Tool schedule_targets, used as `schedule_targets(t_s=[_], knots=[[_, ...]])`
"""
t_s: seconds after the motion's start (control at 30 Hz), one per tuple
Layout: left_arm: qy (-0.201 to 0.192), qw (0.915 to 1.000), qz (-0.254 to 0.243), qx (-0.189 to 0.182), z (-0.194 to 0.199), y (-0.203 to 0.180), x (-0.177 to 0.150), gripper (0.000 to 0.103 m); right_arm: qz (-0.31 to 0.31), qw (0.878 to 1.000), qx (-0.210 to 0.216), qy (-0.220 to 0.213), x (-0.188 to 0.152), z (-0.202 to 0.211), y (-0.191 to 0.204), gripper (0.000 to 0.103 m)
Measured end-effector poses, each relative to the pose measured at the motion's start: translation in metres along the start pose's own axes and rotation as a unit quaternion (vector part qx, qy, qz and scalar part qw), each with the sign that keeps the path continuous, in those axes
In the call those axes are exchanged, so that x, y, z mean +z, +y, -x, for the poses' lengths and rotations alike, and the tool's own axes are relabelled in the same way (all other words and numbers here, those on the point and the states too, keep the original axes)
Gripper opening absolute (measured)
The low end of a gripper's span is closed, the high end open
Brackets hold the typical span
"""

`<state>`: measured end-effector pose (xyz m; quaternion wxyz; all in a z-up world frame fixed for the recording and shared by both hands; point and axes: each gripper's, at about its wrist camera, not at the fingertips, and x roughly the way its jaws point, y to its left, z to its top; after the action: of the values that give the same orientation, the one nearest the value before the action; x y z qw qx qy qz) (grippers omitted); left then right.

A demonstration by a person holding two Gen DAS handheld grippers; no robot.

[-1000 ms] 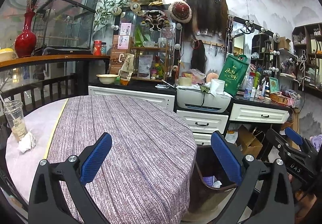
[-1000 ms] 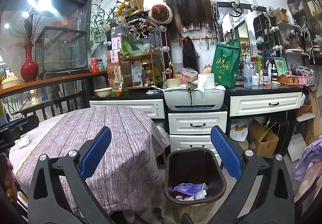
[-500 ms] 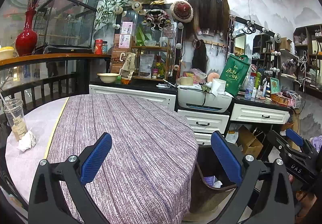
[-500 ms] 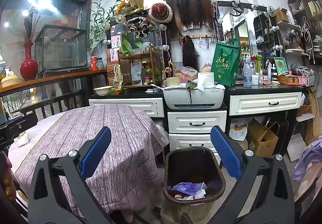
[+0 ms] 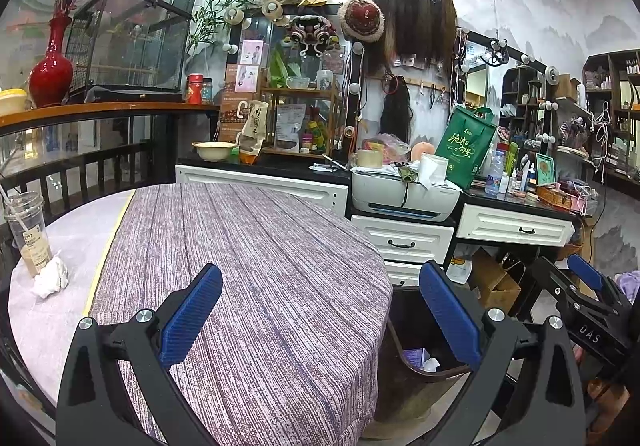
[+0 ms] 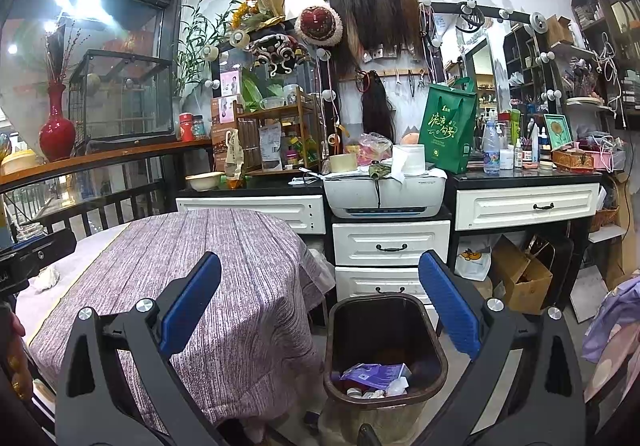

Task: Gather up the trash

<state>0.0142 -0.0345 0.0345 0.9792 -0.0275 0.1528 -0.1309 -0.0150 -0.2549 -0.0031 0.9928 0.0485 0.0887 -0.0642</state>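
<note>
A crumpled white tissue (image 5: pixel 51 280) lies at the table's far left beside a clear plastic cup (image 5: pixel 29 232) with a straw; the tissue also shows in the right wrist view (image 6: pixel 46 278). My left gripper (image 5: pixel 320 320) is open and empty above the purple-clothed round table (image 5: pixel 248 266). My right gripper (image 6: pixel 320 312) is open and empty, above the dark trash bin (image 6: pixel 382 346), which holds purple and white litter. The bin shows beside the table in the left wrist view (image 5: pixel 420 370).
White drawers (image 6: pixel 390 246) and a printer (image 6: pixel 384 193) stand behind the bin. Cardboard boxes (image 6: pixel 520 274) sit on the floor to the right. A dark railing (image 5: pixel 80 161) with a red vase (image 5: pixel 52 65) runs behind the table.
Both views have shifted only slightly; the left gripper has drifted a little and the cup and tissue sit nearer the frame's edge. Both grippers stay open and empty.
</note>
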Motion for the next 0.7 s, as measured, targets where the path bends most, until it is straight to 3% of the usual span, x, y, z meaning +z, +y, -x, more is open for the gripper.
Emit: schedule_targets(t_s=[0.7], knots=[[0.003, 1.0000, 0.001, 0.000, -0.0002, -0.0007, 0.0000, 0.098, 0.000, 1.000, 0.001, 0.003, -0.0013, -0.0007, -0.0010, 0.097]])
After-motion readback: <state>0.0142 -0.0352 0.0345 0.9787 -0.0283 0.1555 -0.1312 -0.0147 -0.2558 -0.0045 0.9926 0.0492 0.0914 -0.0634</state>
